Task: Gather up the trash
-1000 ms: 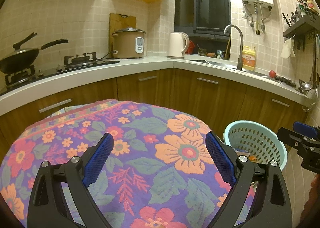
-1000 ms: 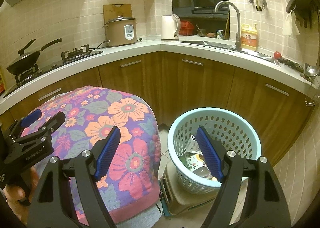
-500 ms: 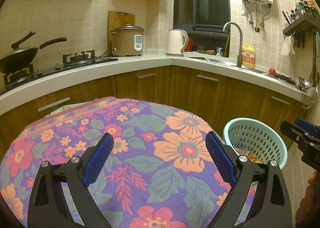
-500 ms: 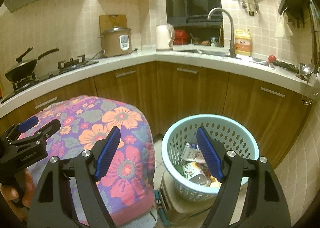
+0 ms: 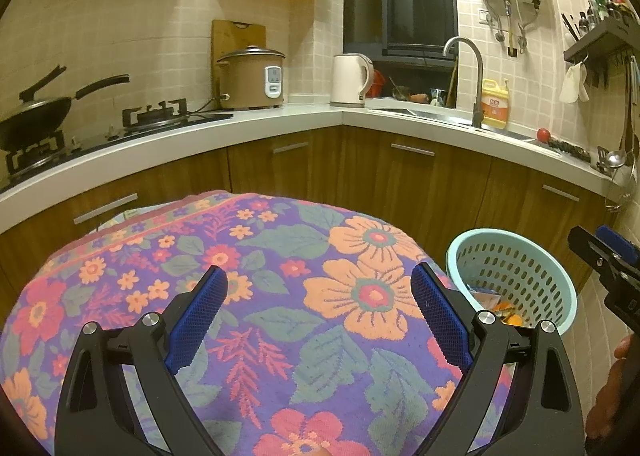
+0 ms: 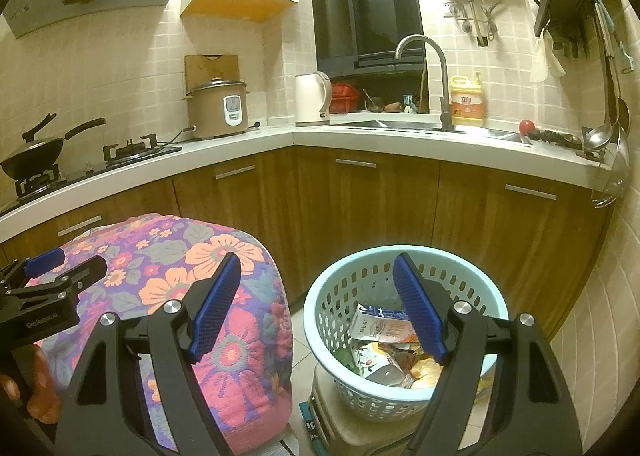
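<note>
Purple cloth (image 5: 280, 296) with orange and pink flowers covers the rounded surface under my left gripper (image 5: 318, 302), whose blue pads stand wide apart with nothing between them. The cloth drapes down over the near edge in the right wrist view, pink along its hem.

My right gripper (image 6: 318, 306) also hangs with its fingers spread and nothing held, above the gap between the cloth and a pale blue basket (image 6: 472, 276). The basket sits on the tiled floor just beside the covered surface, resting on something low and beige. Inside it lies the trash (image 6: 384, 348): a milk carton, crumpled wrappers and some orange scraps.

Behind runs an L-shaped bench (image 5: 280, 120) in white over brown wooden cabinets. On it, from the left, stand a black wok (image 5: 36, 116) on a gas hob, a brown rice cooker (image 5: 252, 76) in front of a wooden board, and a cream kettle (image 5: 352, 74) in the corner. Farther right is a steel sink with a curved tap (image 5: 468, 72) and a yellow soap bottle (image 5: 495, 102) just beside it. The walls are beige tile; a dark window sits above the sink, and a ladle hangs at the far right.
</note>
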`<state>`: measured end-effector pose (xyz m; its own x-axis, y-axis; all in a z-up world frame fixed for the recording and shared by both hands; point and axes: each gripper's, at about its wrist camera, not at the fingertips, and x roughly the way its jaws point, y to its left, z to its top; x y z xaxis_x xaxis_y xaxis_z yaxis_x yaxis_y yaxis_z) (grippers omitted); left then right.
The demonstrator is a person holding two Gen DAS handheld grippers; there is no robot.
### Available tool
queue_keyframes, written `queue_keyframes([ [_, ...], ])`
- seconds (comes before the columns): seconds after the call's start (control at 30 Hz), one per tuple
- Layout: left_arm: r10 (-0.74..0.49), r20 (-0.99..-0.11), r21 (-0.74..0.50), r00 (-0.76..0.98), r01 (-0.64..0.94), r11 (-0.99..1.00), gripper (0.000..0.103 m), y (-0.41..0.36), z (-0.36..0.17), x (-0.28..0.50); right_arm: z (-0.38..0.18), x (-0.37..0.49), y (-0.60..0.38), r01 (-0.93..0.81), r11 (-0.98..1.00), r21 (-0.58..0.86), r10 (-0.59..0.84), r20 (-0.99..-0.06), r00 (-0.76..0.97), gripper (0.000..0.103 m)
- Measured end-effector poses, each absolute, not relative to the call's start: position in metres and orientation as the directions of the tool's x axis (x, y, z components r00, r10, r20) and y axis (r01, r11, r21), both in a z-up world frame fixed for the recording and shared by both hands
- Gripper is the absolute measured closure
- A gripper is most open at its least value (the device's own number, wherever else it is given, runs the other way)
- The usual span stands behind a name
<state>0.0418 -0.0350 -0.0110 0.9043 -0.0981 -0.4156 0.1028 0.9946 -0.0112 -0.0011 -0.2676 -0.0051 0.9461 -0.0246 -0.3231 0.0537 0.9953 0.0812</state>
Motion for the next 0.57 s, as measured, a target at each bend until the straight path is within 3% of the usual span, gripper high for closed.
queue_keyframes([
  [0.23,-0.078,-0.391,-0.001,0.917,0.085,0.996,0.011,-0.0325,-0.0096,0.0395,-0.0034,-0.0033,-0.2612,0.048,0.997,0.062,-0.026,-0.317,0.948,0.029],
  [0.57,-0.121,-0.425,-0.059,0.897,0.106,0.993,0.007,-0.0247,-0.0097,0.0460,0.0008,-0.0053,-0.2611,0.038,0.997,0.064,-0.017,-0.310,0.951,0.029],
])
